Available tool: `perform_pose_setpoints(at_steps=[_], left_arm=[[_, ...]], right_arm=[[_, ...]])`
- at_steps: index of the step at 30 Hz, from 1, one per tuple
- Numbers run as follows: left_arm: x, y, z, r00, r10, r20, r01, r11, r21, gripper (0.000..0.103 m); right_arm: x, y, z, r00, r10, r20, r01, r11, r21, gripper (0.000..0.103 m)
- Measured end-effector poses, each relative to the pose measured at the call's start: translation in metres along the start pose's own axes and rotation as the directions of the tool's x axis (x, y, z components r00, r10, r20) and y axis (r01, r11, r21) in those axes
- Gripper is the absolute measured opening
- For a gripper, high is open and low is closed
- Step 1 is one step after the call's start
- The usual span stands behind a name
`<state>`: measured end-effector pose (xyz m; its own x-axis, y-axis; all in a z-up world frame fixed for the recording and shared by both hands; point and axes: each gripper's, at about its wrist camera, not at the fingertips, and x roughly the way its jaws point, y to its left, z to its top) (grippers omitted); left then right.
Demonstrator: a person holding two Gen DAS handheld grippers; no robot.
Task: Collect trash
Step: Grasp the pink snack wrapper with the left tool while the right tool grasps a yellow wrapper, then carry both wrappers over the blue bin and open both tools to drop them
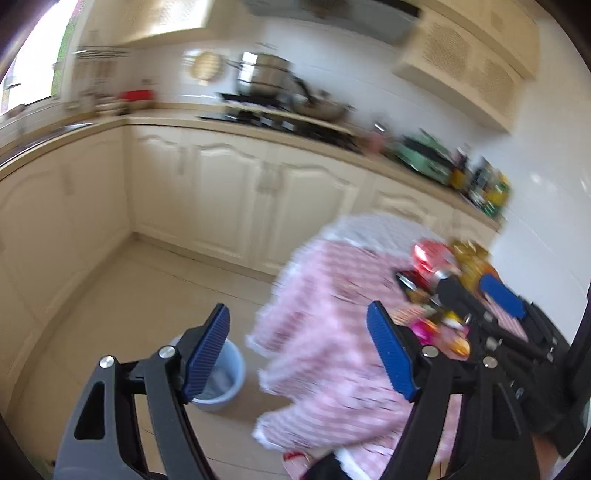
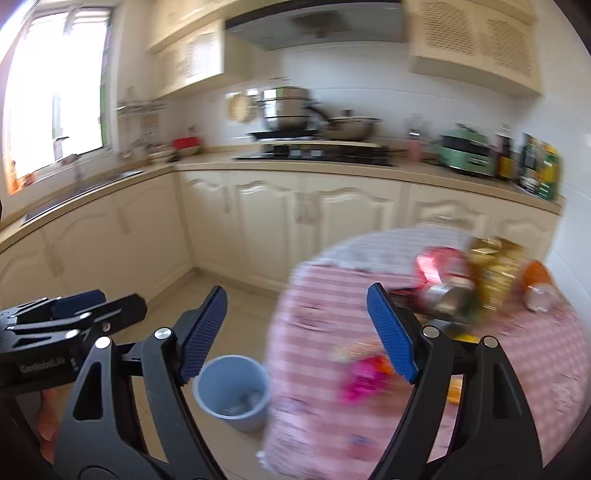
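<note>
Seen largest to smallest:

- One window [image 2: 55, 92] at the far left, very bright.
- One long wall desk [image 2: 207, 165] bent around the corner, with cream cupboard doors below and cream wall cupboards above.
- One extractor hood [image 2: 314, 29] over one black hob [image 2: 314, 153].
- One round desk [image 2: 314, 295] at the right, under a pink checked cloth with a white frill hanging to the floor.
- Two grippers. Left gripper [image 1: 297, 314] with jaws released and nothing between the blue pads. Right gripper [image 2: 295, 291] the same, released and empty. Both held above the floor, beside the edge of the round desk.
- One grey-blue trash bin [image 2: 232, 391] on the tiled floor, just beside the hanging cloth, with some pale crumpled trash inside. Partly hidden behind the left finger in both views.
- On the hob: one stacked steel steamer pot [image 2: 286, 109] and one steel wok [image 2: 351, 127].
- Further right on the wall desk: one green cooker [image 2: 469, 151] and one green-yellow carton [image 2: 541, 166].
- Trash on the round desk, blurred: one gold packet [image 2: 491, 269], one red-pink packet [image 2: 439, 262], one orange bottle [image 2: 537, 284] lying on its side, one silver can [image 2: 443, 293], one bright pink wrapper [image 2: 360, 380]. Exact count of smaller pieces impossible to tell.
- White lettering on the left gripper body and print on the carton, both too blurred to read.
</note>
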<state>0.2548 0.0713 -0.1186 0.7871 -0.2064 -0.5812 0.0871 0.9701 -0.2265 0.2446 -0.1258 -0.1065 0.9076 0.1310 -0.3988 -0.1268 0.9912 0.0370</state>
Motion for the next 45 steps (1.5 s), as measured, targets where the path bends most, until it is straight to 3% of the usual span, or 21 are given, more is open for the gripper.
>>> perform_pose_setpoints(at_steps=[4, 8, 16, 21, 23, 27, 34, 35, 36, 37, 38, 45], left_arm=[[0.029, -0.060, -0.017, 0.991, -0.092, -0.094, 0.101, 0.990, 0.098, 0.075], [0.059, -0.097, -0.037, 0.974, -0.136, -0.182, 0.163, 0.976, 0.141, 0.075], [0.111, -0.136, -0.054, 0.968, -0.024, -0.250, 0.087, 0.965, 0.245, 0.075], [0.132, -0.141, -0.049, 0.955, -0.020, -0.295, 0.089, 0.971, 0.222, 0.073], [0.138, -0.141, -0.050, 0.945, -0.037, -0.324, 0.112, 0.970, 0.214, 0.034], [0.139, -0.144, -0.051, 0.943, -0.054, -0.330, 0.129, 0.969, 0.211, 0.032], [0.117, -0.146, -0.049, 0.929, -0.195, -0.313, 0.251, 0.956, 0.151, 0.030], [0.115, -0.146, -0.048, 0.928, -0.204, -0.310, 0.259, 0.955, 0.145, 0.030], [0.112, -0.145, -0.048, 0.928, -0.209, -0.308, 0.261, 0.955, 0.139, 0.030], [0.111, -0.145, -0.047, 0.927, -0.214, -0.306, 0.265, 0.955, 0.134, 0.030], [0.109, -0.144, -0.046, 0.926, -0.224, -0.304, 0.272, 0.954, 0.128, 0.030], [0.095, -0.138, -0.043, 0.926, -0.254, -0.279, 0.293, 0.950, 0.106, 0.030]], right_arm=[[-0.014, -0.070, -0.015, 0.995, -0.098, -0.024, 0.100, 0.991, 0.093, 0.077], [-0.018, -0.110, -0.035, 0.987, -0.147, -0.063, 0.155, 0.977, 0.143, 0.077], [-0.012, -0.156, -0.062, 0.979, -0.165, -0.119, 0.187, 0.958, 0.216, 0.078], [0.000, -0.166, -0.069, 0.978, -0.148, -0.145, 0.180, 0.954, 0.240, 0.078], [0.006, -0.170, -0.071, 0.978, -0.137, -0.159, 0.174, 0.954, 0.245, 0.078], [0.017, -0.174, -0.072, 0.979, -0.096, -0.181, 0.141, 0.955, 0.260, 0.078], [0.044, -0.172, -0.068, 0.968, 0.023, -0.250, 0.048, 0.961, 0.274, 0.077], [0.047, -0.172, -0.069, 0.965, 0.033, -0.261, 0.042, 0.960, 0.277, 0.076], [0.050, -0.172, -0.070, 0.961, 0.046, -0.273, 0.034, 0.959, 0.280, 0.063], [0.052, -0.171, -0.071, 0.957, 0.062, -0.285, 0.022, 0.959, 0.283, 0.039], [0.053, -0.171, -0.072, 0.954, 0.068, -0.292, 0.019, 0.959, 0.284, 0.034], [0.026, -0.164, -0.069, 0.966, 0.040, -0.257, 0.031, 0.963, 0.266, 0.031]])
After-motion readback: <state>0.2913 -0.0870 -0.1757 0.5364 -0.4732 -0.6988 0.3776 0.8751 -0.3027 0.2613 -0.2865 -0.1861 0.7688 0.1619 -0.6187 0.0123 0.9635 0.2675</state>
